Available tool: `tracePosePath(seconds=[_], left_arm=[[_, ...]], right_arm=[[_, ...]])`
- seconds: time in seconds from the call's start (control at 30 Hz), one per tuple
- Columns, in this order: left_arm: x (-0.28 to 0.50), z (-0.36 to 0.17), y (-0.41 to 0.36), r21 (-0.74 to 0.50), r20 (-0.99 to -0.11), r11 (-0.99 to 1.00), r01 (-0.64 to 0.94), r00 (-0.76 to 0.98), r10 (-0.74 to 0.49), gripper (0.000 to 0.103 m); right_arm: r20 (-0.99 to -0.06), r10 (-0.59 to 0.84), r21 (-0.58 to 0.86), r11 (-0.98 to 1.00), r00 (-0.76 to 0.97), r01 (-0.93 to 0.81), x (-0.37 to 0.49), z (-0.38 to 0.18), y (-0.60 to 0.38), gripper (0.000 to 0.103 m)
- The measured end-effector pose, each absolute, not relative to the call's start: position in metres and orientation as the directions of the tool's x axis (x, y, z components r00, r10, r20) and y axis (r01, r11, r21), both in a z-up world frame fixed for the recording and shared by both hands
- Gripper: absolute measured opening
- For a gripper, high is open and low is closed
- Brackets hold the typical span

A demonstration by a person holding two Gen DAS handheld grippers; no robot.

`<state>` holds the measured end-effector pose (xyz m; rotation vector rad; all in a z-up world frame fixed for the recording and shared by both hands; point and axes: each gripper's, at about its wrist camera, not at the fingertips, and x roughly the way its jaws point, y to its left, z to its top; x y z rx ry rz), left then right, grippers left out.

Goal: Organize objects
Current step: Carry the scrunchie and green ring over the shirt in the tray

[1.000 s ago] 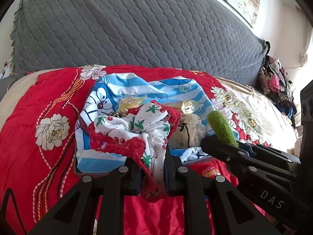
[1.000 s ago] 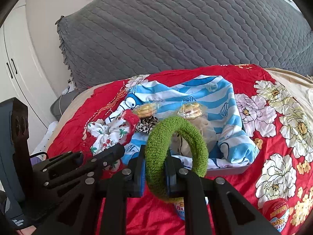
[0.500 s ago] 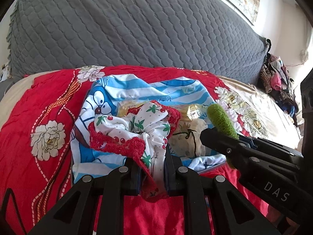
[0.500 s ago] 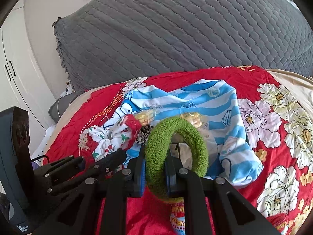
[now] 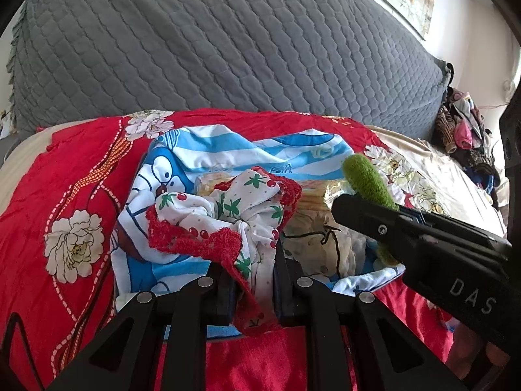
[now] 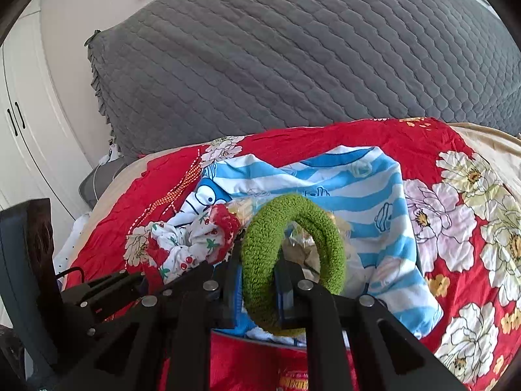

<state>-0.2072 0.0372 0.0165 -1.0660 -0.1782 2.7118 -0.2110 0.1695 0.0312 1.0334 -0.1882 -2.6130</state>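
Note:
My left gripper (image 5: 252, 280) is shut on a white cherry-print cloth with red lace trim (image 5: 228, 215), held above a box lined with blue-and-white striped cartoon fabric (image 5: 228, 150). My right gripper (image 6: 257, 286) is shut on a fuzzy green ring (image 6: 293, 254), also over that fabric (image 6: 358, 189). The green ring shows in the left wrist view (image 5: 368, 179), with the right gripper's body (image 5: 423, 244) beside it. The cherry cloth shows in the right wrist view (image 6: 192, 244). Clear-wrapped snack packs (image 5: 312, 198) and a cream pouch (image 5: 319, 238) lie inside the box.
A red floral bedspread (image 5: 65, 195) covers the bed. A large grey quilted cushion (image 5: 211, 39) stands behind. A heap of clothes (image 5: 465, 130) lies at the far right. White wardrobe doors (image 6: 26, 123) stand to the left. A red-labelled packet (image 6: 293, 381) lies below the right gripper.
Both grippers have moved forward over the striped fabric box, each still holding its item. The box and its contents look nearer and lower in both views.

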Motion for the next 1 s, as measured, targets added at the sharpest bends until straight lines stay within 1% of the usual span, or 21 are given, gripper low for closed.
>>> tracePosePath(seconds=[0.3, 0.9, 1.0], left_arm=[[-0.216, 0.015, 0.039, -0.187, -0.658, -0.97, -0.156, -0.713, 0.242, 0.017], [-0.251, 0.014, 0.042, -0.156, -0.665, -0.976, -0.152, -0.714, 0.218, 0.018], [-0.256, 0.013, 0.042, -0.15, -0.668, -0.978, -0.148, -0.714, 0.21, 0.021]], right_arm=[[-0.638, -0.341, 0.23, -0.94, -0.69, 0.251, -0.226, 0.031, 0.169, 0.015], [-0.679, -0.33, 0.214, -0.943, -0.655, 0.253, -0.267, 0.021, 0.164, 0.015], [-0.69, -0.324, 0.211, -0.945, -0.647, 0.249, -0.273, 0.019, 0.164, 0.016]])
